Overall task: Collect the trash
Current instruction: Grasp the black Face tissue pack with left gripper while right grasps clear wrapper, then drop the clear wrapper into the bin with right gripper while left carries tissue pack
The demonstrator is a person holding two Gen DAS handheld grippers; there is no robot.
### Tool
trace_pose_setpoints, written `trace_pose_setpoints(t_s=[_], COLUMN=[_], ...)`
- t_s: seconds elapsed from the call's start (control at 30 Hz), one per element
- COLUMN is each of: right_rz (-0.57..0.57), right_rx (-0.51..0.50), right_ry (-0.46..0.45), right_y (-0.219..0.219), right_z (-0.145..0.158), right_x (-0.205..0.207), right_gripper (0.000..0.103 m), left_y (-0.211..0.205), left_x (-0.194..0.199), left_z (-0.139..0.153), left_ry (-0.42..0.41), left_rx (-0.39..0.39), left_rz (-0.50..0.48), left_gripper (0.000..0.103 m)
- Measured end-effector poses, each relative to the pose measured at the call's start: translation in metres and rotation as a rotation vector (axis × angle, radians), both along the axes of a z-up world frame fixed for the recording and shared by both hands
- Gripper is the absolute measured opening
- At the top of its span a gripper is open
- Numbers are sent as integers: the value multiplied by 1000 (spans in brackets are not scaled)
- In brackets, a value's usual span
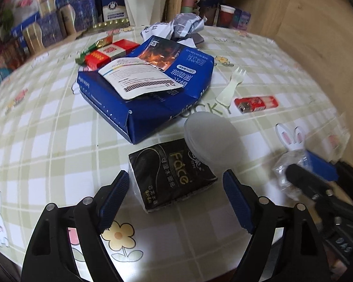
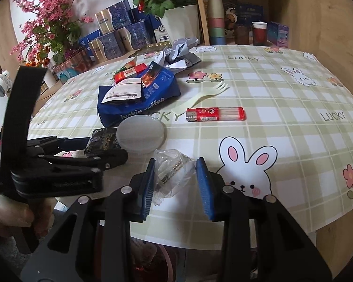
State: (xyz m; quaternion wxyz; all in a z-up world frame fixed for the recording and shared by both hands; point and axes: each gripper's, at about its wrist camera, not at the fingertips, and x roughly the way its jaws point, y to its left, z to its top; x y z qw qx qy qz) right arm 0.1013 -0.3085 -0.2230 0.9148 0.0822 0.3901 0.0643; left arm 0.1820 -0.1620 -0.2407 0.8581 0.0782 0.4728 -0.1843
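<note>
The left gripper (image 1: 176, 188) has its jaws spread wide, with the near end of a black tissue pack (image 1: 171, 176) lying between the tips, not touching either. The right gripper (image 2: 176, 183) has its jaws spread around a crumpled clear wrapper (image 2: 171, 174); the left pad looks to be against the plastic and the right pad just beside it, so it is not pinched.

All of it sits on a table (image 2: 282, 94) under a green checked cloth with rabbits and flowers. The biggest piece of litter is a flattened blue paper bag (image 1: 150, 96) near the middle, with a white packet (image 1: 134, 80) lying on top. Behind it lie a ball of crumpled paper (image 1: 186, 27) and a red box (image 1: 108, 52). A round frosted lid (image 1: 211, 141) rests just in front of the bag, overlapping the far corner of the tissue pack. To the right of the bag lie a pale plastic fork (image 2: 200, 96) and, just beside its handle, a red lighter (image 2: 215, 114).
</note>
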Motion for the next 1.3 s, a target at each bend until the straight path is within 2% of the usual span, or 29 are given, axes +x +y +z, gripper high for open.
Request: trace_pose_setpoints(t_s=[0.1, 0.17, 0.2, 0.37, 0.67, 0.83, 0.97, 1.0, 1.03, 1.07, 1.1, 1.17, 1.23, 1.3], right_rz=[-4, -3, -2, 4, 25, 42, 48, 50, 52, 53, 55, 59, 60, 61], right_rx=[3, 2, 1, -1, 5, 9, 12, 9, 3, 0, -1, -7, -11, -6], right_ry=[-4, -6, -6, -5, -1, 2, 8, 7, 6, 6, 5, 4, 4, 4], right_y=[-1, -1, 0, 3, 12, 21, 26, 26, 28, 29, 30, 32, 34, 35], right_z=[1, 1, 1, 1, 6, 8, 11, 12, 13, 15, 16, 17, 19, 20], right_x=[-1, -2, -2, -4, -9, -13, -16, -17, -19, -20, -21, -23, -25, -26], right_gripper=[37, 37, 37, 37, 37, 37, 37, 37, 37, 37, 37, 37, 37, 37], left_y=[-6, -4, -3, 10, 47, 78, 112, 120, 124, 122, 121, 128, 146, 156], left_x=[-5, -4, -3, -6, -29, -33, -25, -24, -26, -31, -34, -35, -32, -30], left_z=[-3, -3, -2, 4, 26, 34, 36, 39, 42, 47, 50, 55, 59, 60], left_ry=[-35, -39, -41, -16, -3, 11, 18, -6, -51, -145, -183, -140, -93, -74], left_rx=[61, 57, 54, -14, -86, -105, -114, -97, -47, 57, 96, 1, -145, -193], left_rz=[-21, -12, -6, -16, -16, 42, 154, 188, 208, 199, 159, 126, 149, 174], left_gripper=[77, 73, 67, 59, 59, 59, 59, 59, 59, 59, 59, 59, 59, 59])
